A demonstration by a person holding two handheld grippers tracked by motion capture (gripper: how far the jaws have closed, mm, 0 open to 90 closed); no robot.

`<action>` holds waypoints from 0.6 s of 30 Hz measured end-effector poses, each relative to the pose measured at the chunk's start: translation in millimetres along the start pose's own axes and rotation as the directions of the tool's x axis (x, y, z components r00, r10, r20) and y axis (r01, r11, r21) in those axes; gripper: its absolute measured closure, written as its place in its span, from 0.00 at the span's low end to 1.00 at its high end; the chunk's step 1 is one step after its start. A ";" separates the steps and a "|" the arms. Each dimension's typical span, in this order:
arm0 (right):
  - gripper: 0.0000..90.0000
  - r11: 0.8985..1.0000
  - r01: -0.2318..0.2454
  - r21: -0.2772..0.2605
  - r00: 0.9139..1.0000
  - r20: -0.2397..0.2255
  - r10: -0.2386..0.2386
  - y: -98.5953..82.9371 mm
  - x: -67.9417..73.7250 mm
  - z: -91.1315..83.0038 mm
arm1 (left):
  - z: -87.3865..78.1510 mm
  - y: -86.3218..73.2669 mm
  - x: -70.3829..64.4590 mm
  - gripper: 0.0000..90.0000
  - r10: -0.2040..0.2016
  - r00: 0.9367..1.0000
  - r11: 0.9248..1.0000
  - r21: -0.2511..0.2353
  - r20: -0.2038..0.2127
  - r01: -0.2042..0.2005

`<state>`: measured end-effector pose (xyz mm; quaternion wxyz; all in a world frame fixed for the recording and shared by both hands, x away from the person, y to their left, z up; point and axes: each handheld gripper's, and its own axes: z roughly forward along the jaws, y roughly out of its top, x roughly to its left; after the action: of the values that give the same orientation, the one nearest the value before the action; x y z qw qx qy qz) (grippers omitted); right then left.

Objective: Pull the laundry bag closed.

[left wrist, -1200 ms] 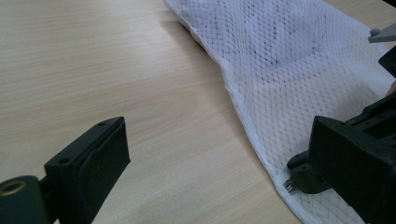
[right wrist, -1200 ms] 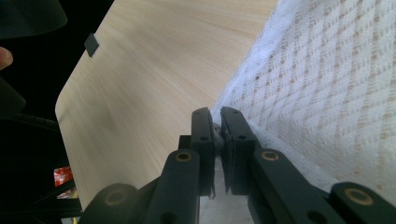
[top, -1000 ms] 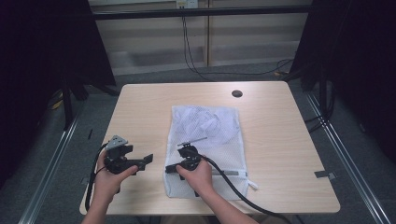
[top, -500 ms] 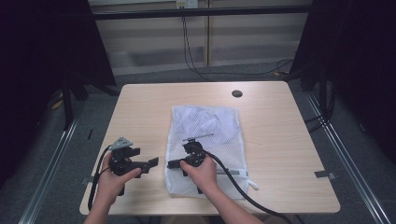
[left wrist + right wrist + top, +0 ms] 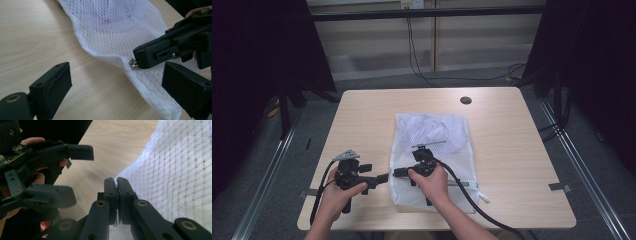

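Observation:
A white mesh bag lies flat on the middle of the wooden table. My right gripper points left at the bag's left edge and is shut on a small metal zipper pull there. The right gripper view shows the right gripper with its jaws pressed together on the white hem of the mesh bag. My left gripper stands open just left of that spot. In its own view the left gripper has its jaws spread on either side of the mesh bag's edge.
A dark round hole sits in the table near its far edge. Thick black cables trail from both grippers toward the near edge. Bare wood lies left and right of the bag. Metal rails run along the floor beside the table.
My left gripper has moved right, closer to the bag's left edge and the right gripper's tips. The right gripper has stayed shut at the edge and shifted only slightly.

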<state>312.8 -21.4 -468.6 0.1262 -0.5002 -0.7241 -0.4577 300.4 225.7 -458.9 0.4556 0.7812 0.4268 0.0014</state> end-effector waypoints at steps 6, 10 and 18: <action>0.97 1.000 -0.003 -0.003 1.000 -0.007 0.003 -0.3 0.4 0.4 | 6.1 -1.2 -2.4 0.12 -0.015 0.999 1.000 0.026 0.037 0.014; 0.97 1.000 -0.002 -0.008 1.000 -0.006 0.002 -0.2 0.5 -0.1 | 9.7 -2.0 -3.0 0.14 -0.023 0.998 0.999 0.045 0.058 0.021; 0.97 1.000 0.000 -0.013 1.000 -0.018 0.000 0.3 0.8 -1.7 | 18.4 -3.3 -5.1 0.17 -0.031 0.996 0.996 0.086 0.078 0.024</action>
<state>312.1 -22.3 -467.0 0.1295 -0.4968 -0.7199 -0.4671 302.1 210.0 -470.0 0.4384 0.7934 0.4187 -0.0542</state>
